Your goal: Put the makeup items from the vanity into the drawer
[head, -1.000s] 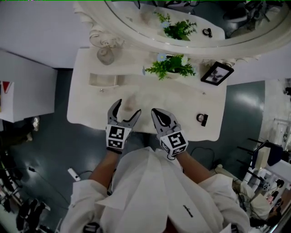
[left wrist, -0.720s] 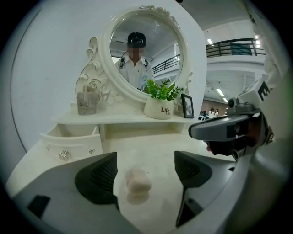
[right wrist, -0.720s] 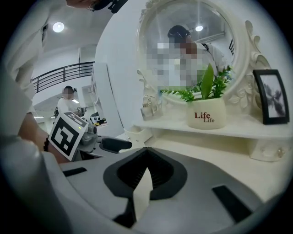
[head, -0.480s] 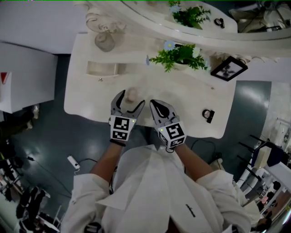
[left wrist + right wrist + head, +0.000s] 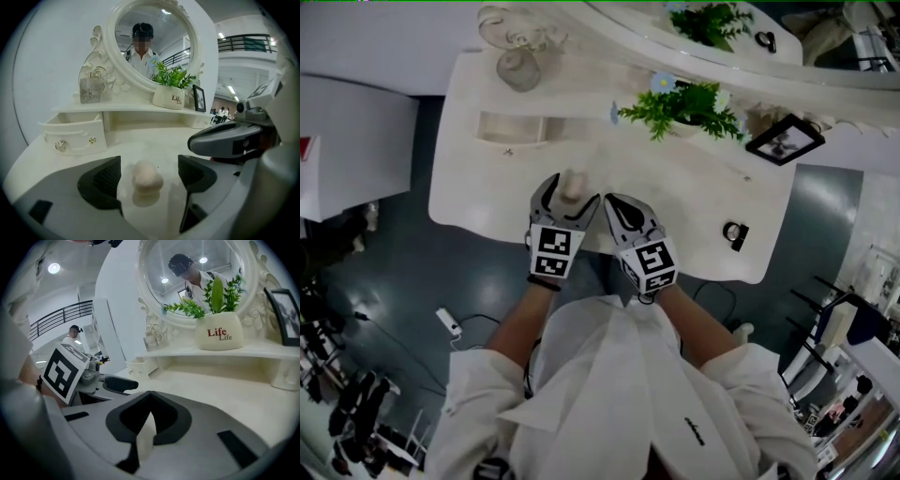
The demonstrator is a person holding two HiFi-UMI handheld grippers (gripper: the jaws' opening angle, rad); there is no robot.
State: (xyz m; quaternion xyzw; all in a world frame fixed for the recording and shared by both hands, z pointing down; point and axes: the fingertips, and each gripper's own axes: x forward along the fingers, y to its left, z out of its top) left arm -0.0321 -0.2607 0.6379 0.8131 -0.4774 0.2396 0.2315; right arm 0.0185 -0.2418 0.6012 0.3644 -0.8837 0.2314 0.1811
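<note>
A beige makeup sponge (image 5: pixel 147 177) stands on the white vanity top (image 5: pixel 487 202) near its front edge. My left gripper (image 5: pixel 149 171) is open, one jaw on each side of the sponge (image 5: pixel 573 184) and neither touching it. My right gripper (image 5: pixel 615 202) hovers just to the right of the left gripper (image 5: pixel 571 196), and its jaws meet at the tips with nothing held. In the right gripper view those jaws (image 5: pixel 149 397) show closed. A small drawer (image 5: pixel 71 136) at the back left stands pulled out. A small black round item (image 5: pixel 733 232) lies at the right front of the vanity.
On the raised back shelf stand a glass perfume bottle (image 5: pixel 517 67), a potted plant (image 5: pixel 684 103) and a black photo frame (image 5: pixel 785 141). An oval mirror (image 5: pixel 152 40) rises behind them. Dark floor lies beyond the vanity's front edge (image 5: pixel 469 225).
Both grippers moved forward over the vanity top. The left one now has the sponge between its open jaws, and the right one has drawn closer beside it.
</note>
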